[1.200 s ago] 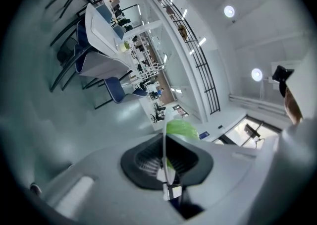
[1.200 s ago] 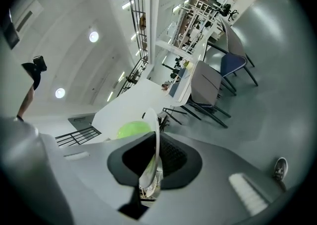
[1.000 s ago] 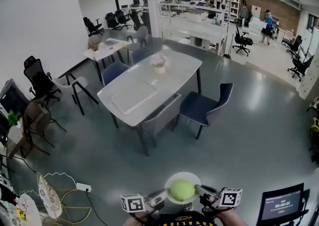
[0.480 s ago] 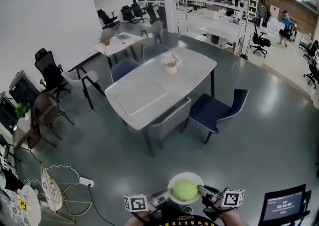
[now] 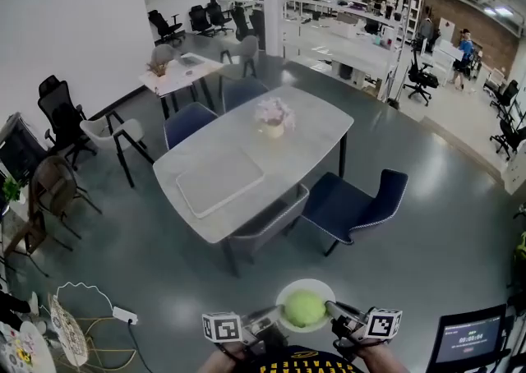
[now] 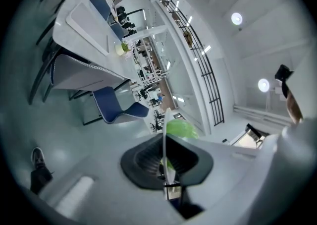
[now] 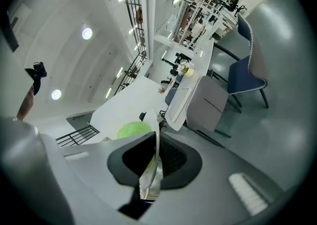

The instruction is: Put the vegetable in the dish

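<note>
Head view, left tongs (image 5: 274, 317) and right tongs (image 5: 332, 311) pinching dish (image 5: 304, 284) rim, vegetable (image 5: 304, 310) seemingly resting inside

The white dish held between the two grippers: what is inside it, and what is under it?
A round green vegetable lies inside the white dish, whose rim the left gripper and right gripper each clamp. The dish hides whatever is under it.

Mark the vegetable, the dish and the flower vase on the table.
vegetable (image 5: 303, 309), head view, top of the green ball
dish (image 5: 306, 283), head view, far white rim
flower vase (image 5: 274, 129), head view, the pale vase body
</note>
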A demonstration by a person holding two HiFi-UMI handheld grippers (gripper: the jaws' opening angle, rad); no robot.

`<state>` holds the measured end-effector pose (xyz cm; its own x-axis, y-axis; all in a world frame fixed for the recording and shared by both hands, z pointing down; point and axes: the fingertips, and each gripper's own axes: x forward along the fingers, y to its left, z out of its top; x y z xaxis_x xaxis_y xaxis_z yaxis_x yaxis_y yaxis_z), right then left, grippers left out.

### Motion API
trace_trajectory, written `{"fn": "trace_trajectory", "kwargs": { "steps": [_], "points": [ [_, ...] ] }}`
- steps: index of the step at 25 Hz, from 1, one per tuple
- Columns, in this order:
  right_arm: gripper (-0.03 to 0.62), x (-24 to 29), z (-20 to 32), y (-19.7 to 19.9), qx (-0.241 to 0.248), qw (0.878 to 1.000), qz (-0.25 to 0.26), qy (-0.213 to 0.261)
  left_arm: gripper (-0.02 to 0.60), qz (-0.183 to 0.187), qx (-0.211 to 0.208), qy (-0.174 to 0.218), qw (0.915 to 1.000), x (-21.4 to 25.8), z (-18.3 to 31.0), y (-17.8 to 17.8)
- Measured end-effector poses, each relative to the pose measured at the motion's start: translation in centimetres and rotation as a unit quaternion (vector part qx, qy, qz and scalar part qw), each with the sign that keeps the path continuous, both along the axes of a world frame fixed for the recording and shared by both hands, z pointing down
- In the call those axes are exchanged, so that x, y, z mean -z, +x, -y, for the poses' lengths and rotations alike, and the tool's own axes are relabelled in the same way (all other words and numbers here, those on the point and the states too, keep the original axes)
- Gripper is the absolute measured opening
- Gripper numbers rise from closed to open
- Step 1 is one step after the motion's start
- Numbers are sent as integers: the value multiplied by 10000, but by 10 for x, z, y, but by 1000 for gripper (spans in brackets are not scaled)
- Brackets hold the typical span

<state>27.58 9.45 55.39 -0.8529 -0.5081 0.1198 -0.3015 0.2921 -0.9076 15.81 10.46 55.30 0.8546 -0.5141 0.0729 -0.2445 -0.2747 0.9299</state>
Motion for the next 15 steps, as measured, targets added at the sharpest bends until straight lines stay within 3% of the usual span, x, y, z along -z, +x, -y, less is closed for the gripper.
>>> {"fn": "trace_trajectory", "kwargs": {
  "steps": [8,15],
  "points": [
    [14,-2,74,-53,235,9996,-162,-60,12,-43,219,16,9997,1,73,-56],
    [14,1,122,-88,671,9976,-70,-158,12,-121,744,-179,9970,-5,107,-85]
  ]
}}
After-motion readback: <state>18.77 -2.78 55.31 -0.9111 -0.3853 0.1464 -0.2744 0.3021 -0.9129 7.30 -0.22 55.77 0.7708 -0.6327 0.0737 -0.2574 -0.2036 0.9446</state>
